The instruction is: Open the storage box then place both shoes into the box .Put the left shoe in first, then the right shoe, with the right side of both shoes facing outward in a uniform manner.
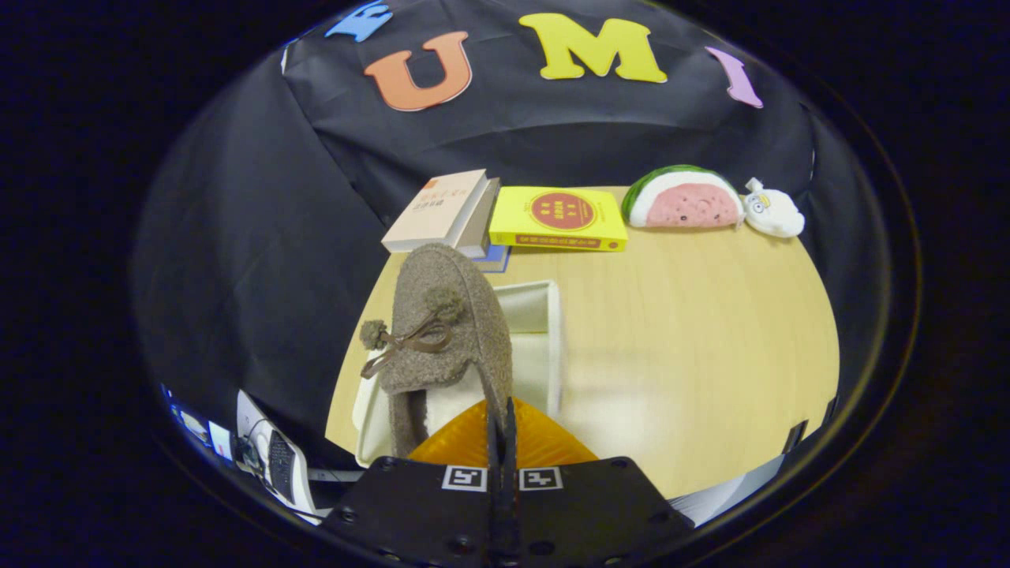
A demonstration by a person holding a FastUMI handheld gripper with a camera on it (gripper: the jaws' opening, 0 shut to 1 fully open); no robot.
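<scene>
The shoe [446, 323] was held up in the claw [500, 418]. The two fingers were pressed close together, with the thin edge of the shoe's opening pinched between them, so the claw was narrow and holding the shoe. The shoe was brown and fuzzy, with a little bow and two pom-poms on top. It hung just ahead of the fingers and a bit to their left. Its long way ran straight out from the claw, with the toe pointing away toward the books and the heel end close to the fingers.

Under the shoe sat the storage box [544, 347]. It was white, and its top looked open. The box lay near the left edge of the worktop [694, 347], and the shoe hung over its left part. I think the next move was to lower the shoe down into the box. For that, the shoe had to line up with the box's long way and stay inside its walls. I could not tell if this was the left shoe or the right one, or whether the other shoe was already in the box.

The worktop was pale wood. At its far edge lay a tan book [439, 210] and a yellow book [559, 218]. Beside them, toward the far right corner, sat a watermelon toy [683, 197] touching a small white toy [775, 211]. The black cloth wall stood behind them all.
</scene>
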